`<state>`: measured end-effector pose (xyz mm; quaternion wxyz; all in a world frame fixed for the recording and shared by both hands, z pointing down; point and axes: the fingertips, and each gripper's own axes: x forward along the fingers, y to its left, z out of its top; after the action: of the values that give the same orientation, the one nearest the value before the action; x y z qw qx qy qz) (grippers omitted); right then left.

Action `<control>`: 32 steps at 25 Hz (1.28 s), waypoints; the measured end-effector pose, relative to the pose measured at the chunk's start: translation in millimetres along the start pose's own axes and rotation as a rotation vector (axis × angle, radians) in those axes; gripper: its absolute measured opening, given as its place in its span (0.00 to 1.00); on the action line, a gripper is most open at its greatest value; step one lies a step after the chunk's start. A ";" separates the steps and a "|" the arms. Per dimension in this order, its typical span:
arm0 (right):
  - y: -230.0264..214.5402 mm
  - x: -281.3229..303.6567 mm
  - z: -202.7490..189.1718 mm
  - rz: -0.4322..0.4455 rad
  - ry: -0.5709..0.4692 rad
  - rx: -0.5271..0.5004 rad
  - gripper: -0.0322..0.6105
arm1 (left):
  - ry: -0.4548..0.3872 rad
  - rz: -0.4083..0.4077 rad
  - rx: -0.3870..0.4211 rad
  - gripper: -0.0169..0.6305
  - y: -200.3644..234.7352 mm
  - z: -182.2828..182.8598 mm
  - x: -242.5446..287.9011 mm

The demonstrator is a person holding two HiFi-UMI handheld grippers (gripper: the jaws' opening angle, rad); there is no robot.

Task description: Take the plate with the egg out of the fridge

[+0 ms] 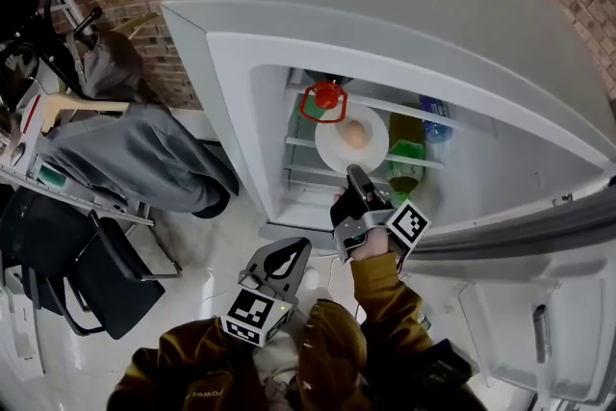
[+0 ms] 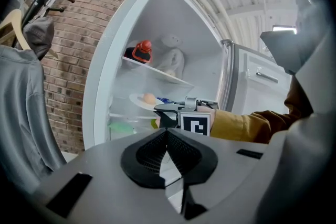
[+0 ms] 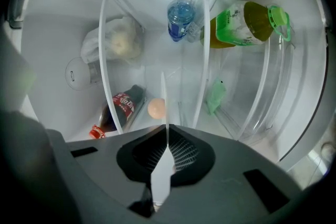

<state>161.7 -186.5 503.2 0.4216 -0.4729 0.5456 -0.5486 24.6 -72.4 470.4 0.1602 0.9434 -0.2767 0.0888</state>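
A white plate (image 1: 351,140) carrying a tan egg (image 1: 355,135) rests on a middle shelf of the open fridge (image 1: 241,120). My right gripper (image 1: 358,178) reaches in to the plate's near rim. In the right gripper view the plate (image 3: 163,97) shows edge-on as a thin white blade running down between the jaws, the egg (image 3: 156,108) just left of it; the right gripper (image 3: 167,131) is shut on that rim. My left gripper (image 1: 281,263) hangs low outside the fridge. In its own view the left gripper (image 2: 167,134) has its jaws together with nothing held, and the plate (image 2: 137,102) shows beyond.
A red-capped cola bottle (image 3: 118,107), a white bag (image 3: 118,42), a blue-capped bottle (image 3: 181,16) and a green bottle (image 3: 241,23) share the shelves. The fridge door (image 1: 539,303) stands open at right. A chair draped with grey clothing (image 1: 144,154) is at left.
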 end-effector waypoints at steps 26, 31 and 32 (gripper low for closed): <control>45.2 -68.7 -15.9 0.112 0.021 -0.065 0.07 | 0.053 -0.103 -0.005 0.04 -32.7 -13.8 14.7; 52.3 -87.5 -22.0 0.122 0.019 -0.085 0.07 | 0.057 -0.110 -0.013 0.04 -33.6 -15.4 15.5; 52.8 -91.5 -23.2 0.121 0.019 -0.092 0.07 | 0.055 -0.111 -0.013 0.04 -34.1 -15.5 15.7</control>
<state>154.3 -94.9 446.2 0.4267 -0.4529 0.6015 -0.5010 55.2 -47.6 480.2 0.1784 0.9534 -0.2199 0.1040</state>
